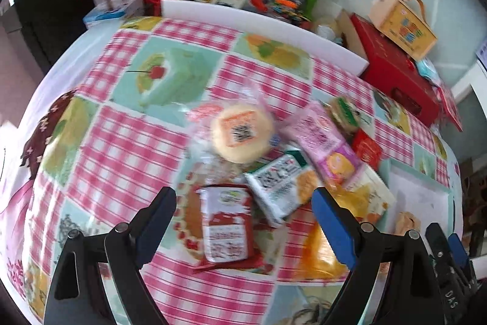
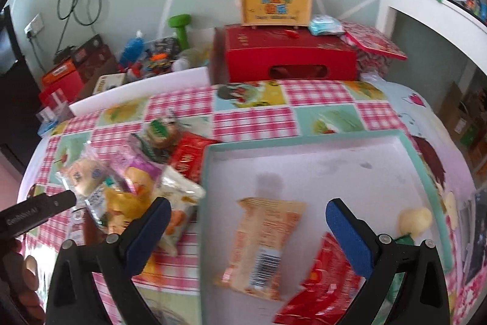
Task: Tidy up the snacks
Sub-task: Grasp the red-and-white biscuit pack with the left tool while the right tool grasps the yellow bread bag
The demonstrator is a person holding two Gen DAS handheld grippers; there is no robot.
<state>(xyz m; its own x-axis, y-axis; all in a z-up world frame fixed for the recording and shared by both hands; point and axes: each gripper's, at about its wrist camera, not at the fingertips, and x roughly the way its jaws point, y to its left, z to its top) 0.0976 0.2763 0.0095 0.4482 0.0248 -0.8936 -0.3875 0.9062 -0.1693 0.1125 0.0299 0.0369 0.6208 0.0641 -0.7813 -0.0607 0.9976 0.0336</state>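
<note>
So the left gripper is hanging over the snack pile with its jaws spread wide, nothing in them. Right between the fingers sits a red-and-white packet flat on the checkered tablecloth, long axis running pretty much straight away from the camera, its narrower top end pointing toward the round bun in clear wrap just behind it. A green-and-white packet lies next to it, tilted on a diagonal, and a pink wrapper angles off to the right above that. Everything's a bit motion-blurred so labels are unreadable. Over on the other side, the right gripper is also wide open and empty, hovering above the teal-rimmed tray. In the tray there's an orange packet lying flat, long axis nearly front to back with a slight lean, barcode end nearest the camera, and a red packet beside it at the lower right.
</note>
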